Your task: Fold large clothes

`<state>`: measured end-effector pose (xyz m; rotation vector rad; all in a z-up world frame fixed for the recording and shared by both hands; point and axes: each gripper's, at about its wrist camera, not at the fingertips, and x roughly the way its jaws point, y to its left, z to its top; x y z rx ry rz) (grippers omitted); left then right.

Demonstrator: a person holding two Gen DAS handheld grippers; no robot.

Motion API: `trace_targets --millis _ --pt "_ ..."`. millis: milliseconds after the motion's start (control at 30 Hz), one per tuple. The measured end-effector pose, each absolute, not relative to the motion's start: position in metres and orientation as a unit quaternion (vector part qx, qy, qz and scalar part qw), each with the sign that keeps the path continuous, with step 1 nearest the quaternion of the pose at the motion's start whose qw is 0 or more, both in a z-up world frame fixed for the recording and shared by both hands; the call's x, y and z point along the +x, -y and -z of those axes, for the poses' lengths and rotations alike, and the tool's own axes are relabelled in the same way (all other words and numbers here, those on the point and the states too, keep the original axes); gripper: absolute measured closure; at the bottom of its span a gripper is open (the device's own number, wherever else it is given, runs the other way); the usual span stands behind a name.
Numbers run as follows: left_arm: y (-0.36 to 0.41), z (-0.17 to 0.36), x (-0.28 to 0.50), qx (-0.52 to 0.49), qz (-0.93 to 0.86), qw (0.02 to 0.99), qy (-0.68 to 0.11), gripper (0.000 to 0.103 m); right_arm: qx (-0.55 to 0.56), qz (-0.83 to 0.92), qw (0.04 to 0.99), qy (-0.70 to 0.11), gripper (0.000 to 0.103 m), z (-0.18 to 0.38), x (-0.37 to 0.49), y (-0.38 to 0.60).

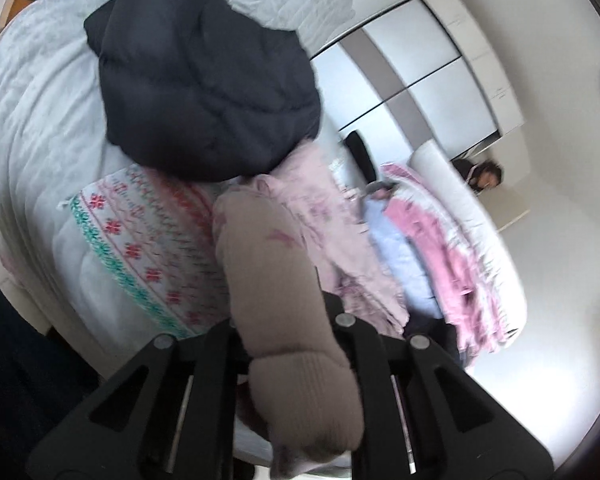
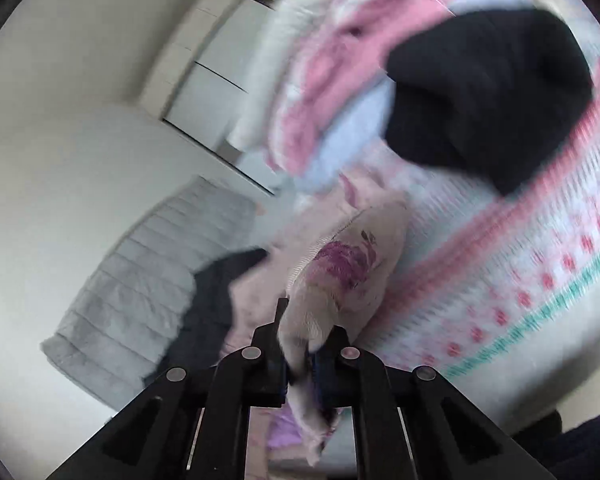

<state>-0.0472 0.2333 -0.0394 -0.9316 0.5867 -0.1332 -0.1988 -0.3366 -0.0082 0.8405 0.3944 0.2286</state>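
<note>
My left gripper (image 1: 288, 320) is shut on a bunched part of a pale pink-beige garment (image 1: 276, 272) with a ribbed cuff; the cloth hides the fingertips. The garment runs up toward a pink printed part (image 1: 320, 216) on the bed. My right gripper (image 2: 302, 340) is shut on another part of the same pale garment (image 2: 340, 276), which has a purple print. The garment hangs between the jaws and trails below them. Both views are blurred.
A dark navy garment (image 1: 204, 80) lies on the bed with a light grey quilt (image 1: 32, 120) and a patterned red-and-green knit blanket (image 1: 148, 248). A pile of pink and light blue clothes (image 1: 432, 248) lies to the right. White wardrobe doors (image 1: 420, 64) and a person (image 1: 484, 174) are beyond.
</note>
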Motion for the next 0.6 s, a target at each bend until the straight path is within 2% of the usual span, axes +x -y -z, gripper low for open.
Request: trace_targets --millis 300,467,600 --pt "-0.241 -0.004 -0.127 -0.439 0.091 0.855 -0.259 0.09 0.379 -0.167 0.897 -0.155 0.095 -0.03 -0.282 0.311" --pt "-0.222 0.021 -0.091 -0.414 0.053 0.847 -0.329 0.089 0.381 -0.148 0.882 -0.235 0.095 0.007 -0.247 0.315" --pt "-0.217 0.034 -0.062 -0.415 0.048 0.838 -0.352 0.089 0.408 -0.154 0.866 -0.245 0.094 0.017 -0.223 0.326"
